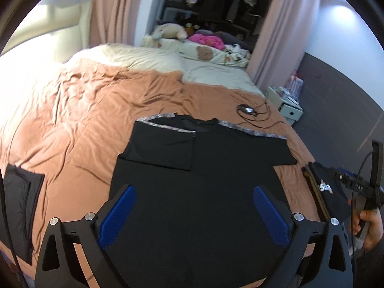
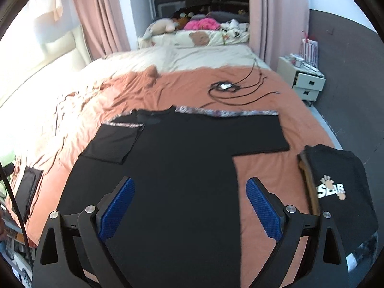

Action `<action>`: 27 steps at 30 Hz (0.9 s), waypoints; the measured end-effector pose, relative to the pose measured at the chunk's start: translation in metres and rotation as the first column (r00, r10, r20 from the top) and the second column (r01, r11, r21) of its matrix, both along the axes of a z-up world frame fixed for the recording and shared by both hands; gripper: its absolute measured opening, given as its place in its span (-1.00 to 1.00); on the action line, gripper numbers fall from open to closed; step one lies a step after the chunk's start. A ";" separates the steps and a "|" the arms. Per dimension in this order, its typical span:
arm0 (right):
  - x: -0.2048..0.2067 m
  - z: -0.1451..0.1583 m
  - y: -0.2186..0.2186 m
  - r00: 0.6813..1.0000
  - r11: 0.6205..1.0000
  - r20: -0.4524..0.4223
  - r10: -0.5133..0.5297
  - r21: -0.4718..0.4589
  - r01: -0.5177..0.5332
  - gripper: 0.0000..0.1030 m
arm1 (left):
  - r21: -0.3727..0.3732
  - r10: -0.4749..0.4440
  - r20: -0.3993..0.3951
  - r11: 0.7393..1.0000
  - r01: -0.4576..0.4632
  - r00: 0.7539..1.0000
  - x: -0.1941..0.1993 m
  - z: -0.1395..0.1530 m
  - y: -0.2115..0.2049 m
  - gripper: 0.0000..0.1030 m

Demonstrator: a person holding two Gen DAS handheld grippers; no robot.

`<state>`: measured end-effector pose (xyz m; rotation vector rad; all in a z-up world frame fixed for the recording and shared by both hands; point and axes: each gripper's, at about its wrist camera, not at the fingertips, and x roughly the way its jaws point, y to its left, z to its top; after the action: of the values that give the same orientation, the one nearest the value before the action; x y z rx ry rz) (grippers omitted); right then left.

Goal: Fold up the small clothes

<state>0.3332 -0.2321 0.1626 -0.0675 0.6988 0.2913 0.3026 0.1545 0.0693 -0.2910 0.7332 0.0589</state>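
Black T-shirt [image 1: 192, 180] lies flat on the bed's orange-brown cover [image 1: 84, 120], neck end far from the cameras, patterned trim along the shoulders; its left sleeve is folded in over the chest, right sleeve spread out flat. Around it: a tangle of black cables [image 2: 230, 88] just past the collar, a folded black garment [image 1: 19, 204] near the bed's left edge, and a folded black shirt with white "SLAB" print [image 2: 336, 187] stacked at the right edge, apart from the T-shirt. Pillows and soft toys sit at the far end, a white bedside drawer unit [image 2: 307, 81] to the right. Nothing lies on the T-shirt itself. Left hand-held gripper [image 1: 193, 201] is above the lower body of the shirt, tilted down, blue pads wide apart, nothing between them. Right hand-held gripper [image 2: 190, 194] is over the shirt's right edge, same tilt, pads also wide apart and empty. The left view shows a hand [image 1: 369, 228] holding the right unit's grip.
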 end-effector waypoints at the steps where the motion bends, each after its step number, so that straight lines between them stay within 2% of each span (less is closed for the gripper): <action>1: -0.004 0.000 -0.005 1.000 1.000 0.004 -0.007 0.011 0.007 0.82 | 0.005 -0.004 0.000 1.000 0.004 1.000 0.001 0.002 -0.005 0.94; 9: -0.008 -0.003 -0.048 1.000 0.999 0.010 -0.018 0.040 0.018 0.82 | 0.006 -0.019 -0.010 1.000 0.019 1.000 0.015 0.014 -0.038 0.94; 12: -0.002 -0.004 -0.059 1.000 0.998 -0.022 -0.001 0.058 0.002 0.82 | 0.004 -0.030 -0.004 1.000 0.030 1.000 0.021 0.021 -0.053 0.94; 16: 0.000 0.005 -0.080 1.000 0.998 -0.013 -0.015 0.067 0.016 0.82 | 0.015 -0.059 0.004 0.998 0.059 0.998 0.028 0.027 -0.075 0.94; 27: 0.024 -0.002 -0.110 0.999 0.998 -0.029 -0.027 0.050 0.029 0.82 | -0.042 -0.141 -0.002 0.989 0.141 0.990 0.074 0.009 -0.113 0.94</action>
<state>0.3571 -0.3421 0.1604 -0.0051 0.7194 0.2833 0.3763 0.0411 0.0786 -0.2781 0.7590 -0.0898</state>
